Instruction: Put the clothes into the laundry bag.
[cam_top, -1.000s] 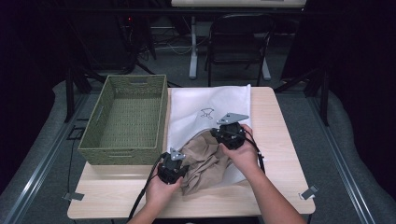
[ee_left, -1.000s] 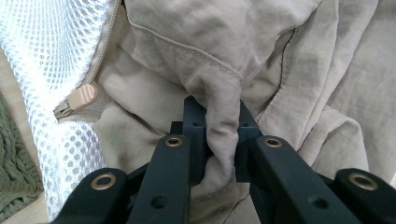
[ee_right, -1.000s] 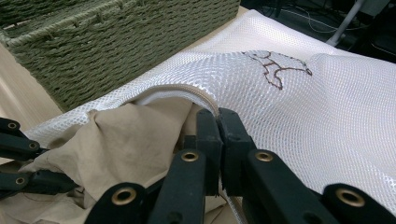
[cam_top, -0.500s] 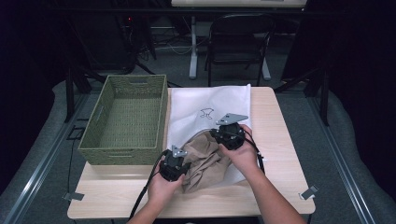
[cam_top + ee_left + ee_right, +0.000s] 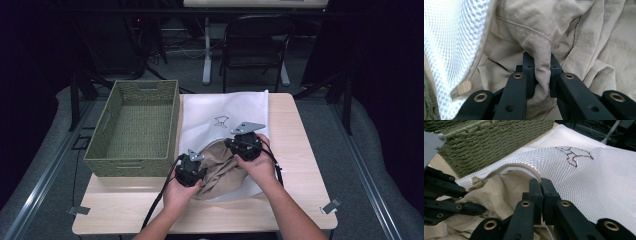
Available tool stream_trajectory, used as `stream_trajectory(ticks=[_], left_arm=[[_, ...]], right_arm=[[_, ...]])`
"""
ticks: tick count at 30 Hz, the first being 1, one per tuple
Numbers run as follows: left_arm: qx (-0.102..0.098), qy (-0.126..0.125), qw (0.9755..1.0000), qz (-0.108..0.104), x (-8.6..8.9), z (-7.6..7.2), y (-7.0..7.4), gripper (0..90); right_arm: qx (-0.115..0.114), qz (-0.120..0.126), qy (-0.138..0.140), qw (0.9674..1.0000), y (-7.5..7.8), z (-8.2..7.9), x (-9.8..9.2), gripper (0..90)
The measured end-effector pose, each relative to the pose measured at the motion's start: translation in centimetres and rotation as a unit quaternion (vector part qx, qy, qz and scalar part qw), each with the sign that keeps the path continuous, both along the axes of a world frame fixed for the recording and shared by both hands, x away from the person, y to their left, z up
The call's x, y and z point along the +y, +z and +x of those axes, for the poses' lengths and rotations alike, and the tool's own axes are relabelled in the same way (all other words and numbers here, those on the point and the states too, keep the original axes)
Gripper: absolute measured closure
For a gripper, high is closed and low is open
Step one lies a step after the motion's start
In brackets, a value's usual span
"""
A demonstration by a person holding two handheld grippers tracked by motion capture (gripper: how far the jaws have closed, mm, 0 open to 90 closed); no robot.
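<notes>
Beige garment (image 5: 220,167) sits half inside the white mesh bag (image 5: 225,107), front-centre of table, w/ basket (image 5: 135,125) at left. Your left gripper (image 5: 541,71) pinches a garment fold; right gripper (image 5: 541,186) clamps the bag's zip edge. Stuffing step, I'd judge: next, push cloth deeper while holding the mouth up.

A fold of tan cloth (image 5: 541,62) is pinched between the black jaws of the left gripper (image 5: 541,72), which are closed tight on it. More creased cloth is spread above and right. White mesh (image 5: 454,45) is seen at left, a tan zip pull (image 5: 461,88) beside its edge.
</notes>
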State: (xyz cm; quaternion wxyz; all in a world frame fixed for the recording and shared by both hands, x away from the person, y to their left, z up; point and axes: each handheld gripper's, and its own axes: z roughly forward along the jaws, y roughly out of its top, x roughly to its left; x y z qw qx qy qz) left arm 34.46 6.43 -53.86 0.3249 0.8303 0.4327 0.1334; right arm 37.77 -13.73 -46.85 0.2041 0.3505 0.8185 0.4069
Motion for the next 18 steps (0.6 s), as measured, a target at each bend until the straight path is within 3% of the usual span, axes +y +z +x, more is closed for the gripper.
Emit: stream_trajectory(ticks=[12, 18], left_arm=[[-0.005, 0.011, 0.9999, 0.001, -1.0, 1.3, -0.2, 81.7], [-0.018, 0.016, 0.9997, 0.008, -1.5, 1.8, -0.5, 81.4]], right_arm=[[0.001, 0.003, 0.001, 1.0, 0.0, 0.0, 0.0, 88.3], [-0.001, 0.003, 0.001, 1.0, 0.0, 0.0, 0.0, 88.3]])
